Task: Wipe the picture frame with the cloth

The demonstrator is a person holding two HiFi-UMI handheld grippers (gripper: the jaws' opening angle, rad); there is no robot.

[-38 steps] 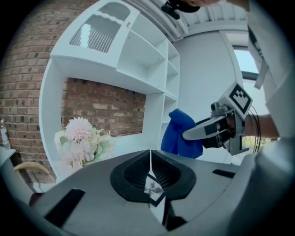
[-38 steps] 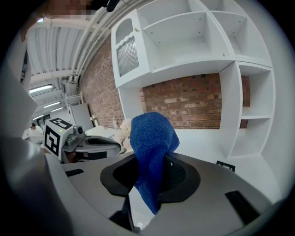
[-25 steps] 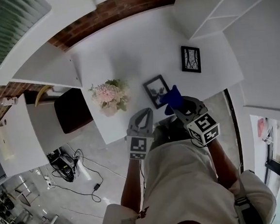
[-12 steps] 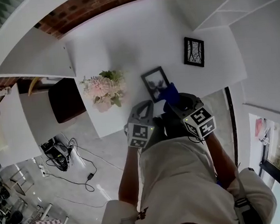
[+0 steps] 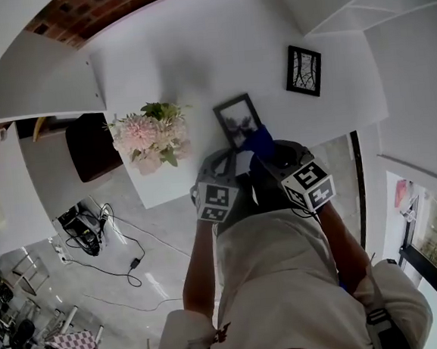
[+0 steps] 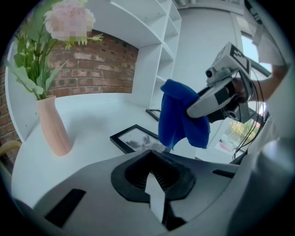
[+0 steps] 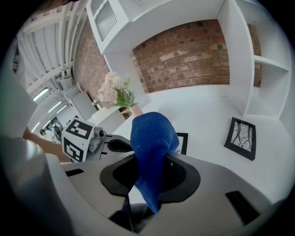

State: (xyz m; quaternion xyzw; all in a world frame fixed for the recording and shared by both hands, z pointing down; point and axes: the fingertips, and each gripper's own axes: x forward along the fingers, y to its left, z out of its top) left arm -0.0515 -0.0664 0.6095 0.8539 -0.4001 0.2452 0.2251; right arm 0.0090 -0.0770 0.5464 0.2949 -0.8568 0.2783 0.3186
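Right hand-held gripper (image 7: 148,186): clamped on blue cloth (image 7: 152,138).
Left hand-held gripper (image 6: 154,186): seemingly closed, empty.
Black picture frame (image 6: 132,138): laid on white desk (image 6: 92,120).

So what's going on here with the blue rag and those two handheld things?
A person stands at a white table with a gripper in each hand. The right gripper is shut on a blue cloth, which hangs just over the nearer picture frame lying flat on the table. The left gripper is shut and empty beside it. Whether the cloth touches the frame can't be told.
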